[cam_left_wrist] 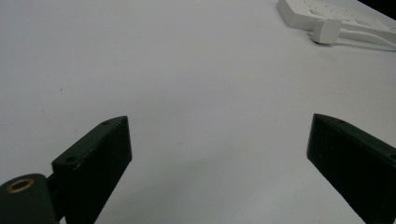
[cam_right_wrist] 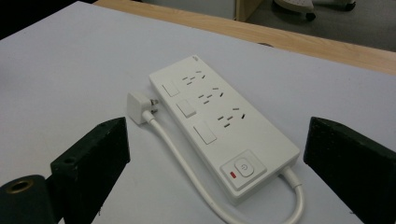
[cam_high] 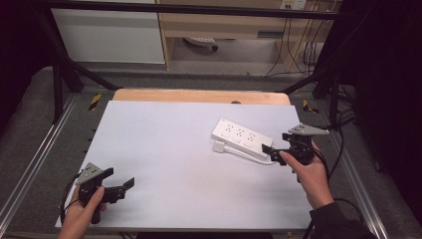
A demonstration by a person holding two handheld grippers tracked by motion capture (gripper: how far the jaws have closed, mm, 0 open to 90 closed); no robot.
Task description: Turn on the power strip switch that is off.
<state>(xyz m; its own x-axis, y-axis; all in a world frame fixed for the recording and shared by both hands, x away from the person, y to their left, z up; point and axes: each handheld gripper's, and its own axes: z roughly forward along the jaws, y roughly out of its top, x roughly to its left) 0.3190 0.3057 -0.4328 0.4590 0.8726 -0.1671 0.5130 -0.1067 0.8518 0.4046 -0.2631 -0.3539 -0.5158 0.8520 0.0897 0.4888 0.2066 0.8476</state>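
White rectangular plastic power strip (cam_high: 242, 135) w/ 3 socket groups is lying flat on the pale grey table top (cam_high: 174, 164), toward its far right part, slanted. Its white cord (cam_right_wrist: 187, 163) is looping off the switch end and running back along the strip's side to the white plug (cam_right_wrist: 139, 107), which is lying just beside the strip, prongs pointing at it. Red indicator is showing next to the round power button.

Right gripper (cam_high: 278, 152) is hovering near the strip's switch end, jaws spread wide, nothing between them, not touching it.

Left gripper (cam_high: 122, 184) is sitting well apart from the strip, at the table's near left corner, jaws also gaping wide, empty, over bare table.
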